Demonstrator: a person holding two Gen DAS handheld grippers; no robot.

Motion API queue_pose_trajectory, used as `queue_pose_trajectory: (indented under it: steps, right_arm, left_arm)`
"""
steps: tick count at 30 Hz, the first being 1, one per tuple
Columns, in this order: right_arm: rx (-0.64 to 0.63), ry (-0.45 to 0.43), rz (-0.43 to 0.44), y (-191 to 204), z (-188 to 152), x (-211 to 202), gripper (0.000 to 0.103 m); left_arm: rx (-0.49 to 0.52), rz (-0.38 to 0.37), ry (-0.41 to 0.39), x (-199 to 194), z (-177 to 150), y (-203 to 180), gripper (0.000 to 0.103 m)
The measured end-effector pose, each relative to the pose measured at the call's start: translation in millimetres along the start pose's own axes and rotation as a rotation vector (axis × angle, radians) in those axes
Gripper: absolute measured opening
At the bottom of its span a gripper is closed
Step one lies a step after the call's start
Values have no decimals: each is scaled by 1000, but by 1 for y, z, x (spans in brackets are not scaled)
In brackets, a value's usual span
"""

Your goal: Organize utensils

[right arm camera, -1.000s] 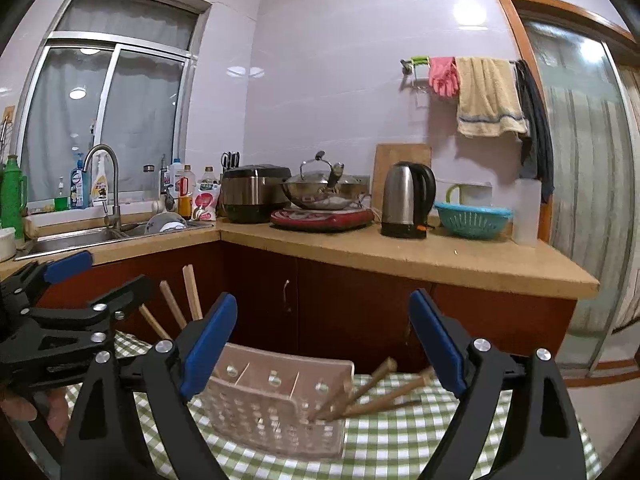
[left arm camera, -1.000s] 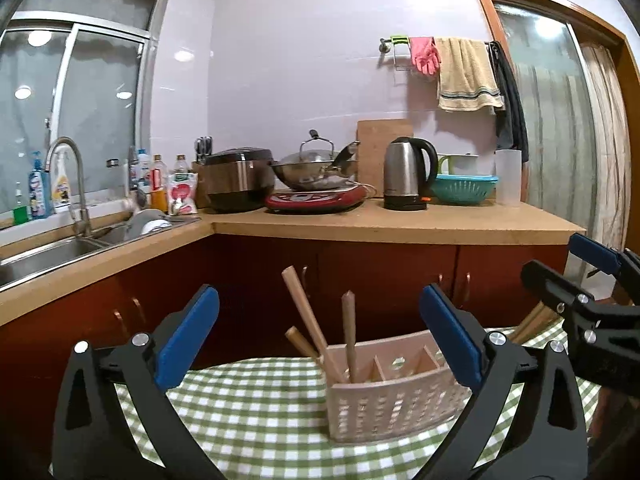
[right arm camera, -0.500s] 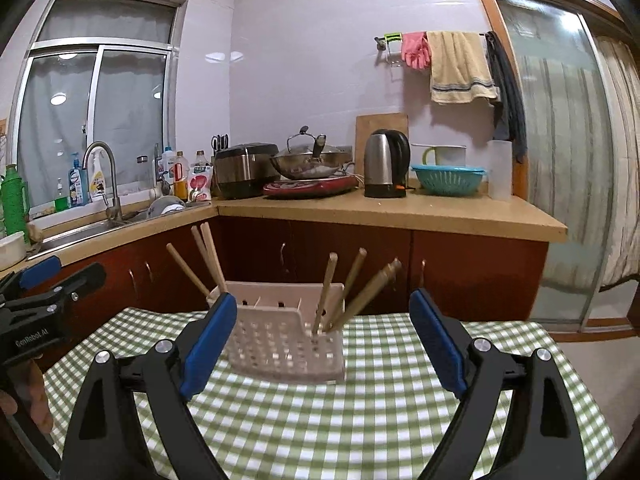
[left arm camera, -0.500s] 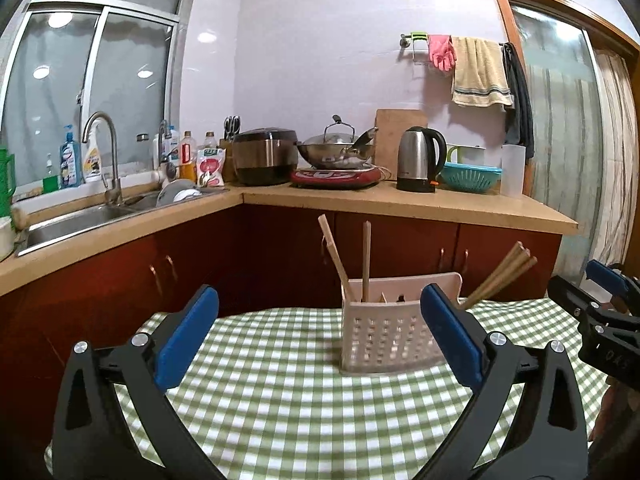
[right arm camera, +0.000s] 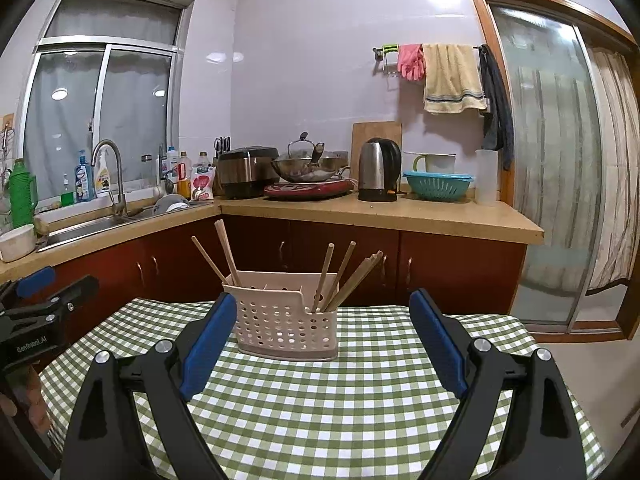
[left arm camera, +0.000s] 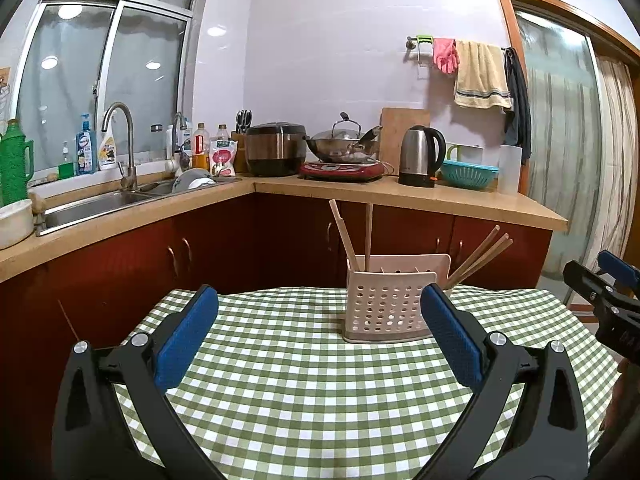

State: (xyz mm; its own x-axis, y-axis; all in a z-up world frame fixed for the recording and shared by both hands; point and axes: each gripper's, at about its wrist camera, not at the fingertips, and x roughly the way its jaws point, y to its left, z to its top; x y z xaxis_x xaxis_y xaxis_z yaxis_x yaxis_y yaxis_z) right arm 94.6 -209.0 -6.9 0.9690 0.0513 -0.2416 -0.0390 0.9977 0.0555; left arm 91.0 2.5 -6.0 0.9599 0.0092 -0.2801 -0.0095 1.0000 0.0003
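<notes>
A pale pink perforated utensil caddy [left arm camera: 390, 308] stands upright on the green checked tablecloth [left arm camera: 304, 384]; it also shows in the right wrist view [right arm camera: 286, 322]. Wooden chopsticks [left arm camera: 352, 236] stick up from its left compartment and several more [left arm camera: 478, 254] lean out of its right end. In the right wrist view the left chopsticks [right arm camera: 224, 254] and the right ones [right arm camera: 344, 276] show too. My left gripper [left arm camera: 319, 328] is open and empty, held back from the caddy. My right gripper [right arm camera: 322, 334] is open and empty, also short of the caddy.
The other gripper shows at the right edge of the left view [left arm camera: 604, 296] and at the left edge of the right view [right arm camera: 36, 304]. Behind the table runs a wooden counter [left arm camera: 440, 196] with kettle [left arm camera: 420, 156], wok, rice cooker and sink [left arm camera: 92, 204].
Both grippers have pulled back and risen from the caddy, which now looks smaller and farther off. Both stay open and empty. The caddy and chopsticks have not moved.
</notes>
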Motion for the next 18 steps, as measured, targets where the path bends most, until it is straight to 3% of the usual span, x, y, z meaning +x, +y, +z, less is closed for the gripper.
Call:
queue_pose_trajectory:
  steps: [18]
  right_arm:
    - [-3, -14, 3, 6, -3, -15, 86]
  left_arm:
    - [-18, -5, -8, -15, -3, 3, 98]
